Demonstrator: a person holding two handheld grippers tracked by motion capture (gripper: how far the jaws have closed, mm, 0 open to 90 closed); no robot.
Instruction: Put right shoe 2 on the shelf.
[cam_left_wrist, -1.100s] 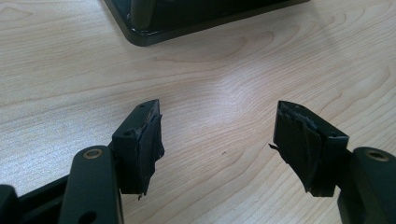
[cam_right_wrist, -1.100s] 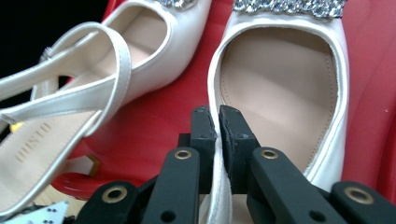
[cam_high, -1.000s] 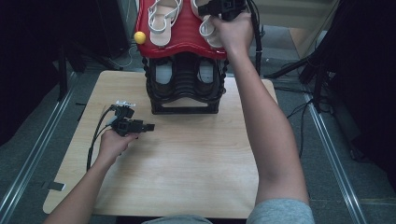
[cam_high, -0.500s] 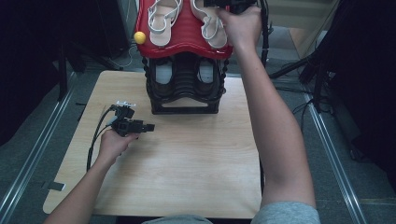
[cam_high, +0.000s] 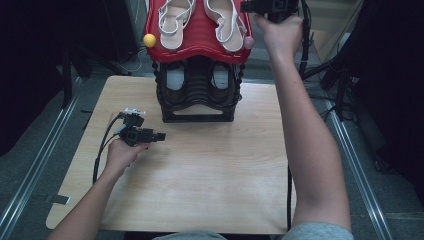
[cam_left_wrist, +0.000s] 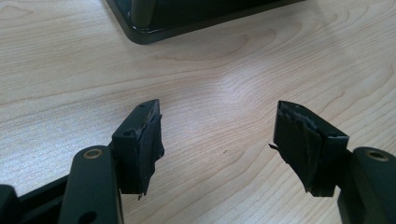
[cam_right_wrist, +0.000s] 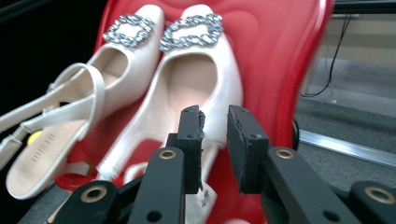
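On the wooden desk (cam_high: 200, 175), left hand-held gripper (cam_left_wrist: 219, 135) rests agape, empty; right hand-held gripper (cam_right_wrist: 214, 126), jaws just widening with nothing between, backs off the placed white slingback shoes (cam_right_wrist: 187, 84); retreat next.

Pale wood tabletop (cam_high: 200, 190), rounded corners. Black shoe rack (cam_high: 198, 100) stands at its far middle edge, base flat on wood. Left gripper (cam_high: 159, 136) low over the near-left part; possibly resting, contact unclear.
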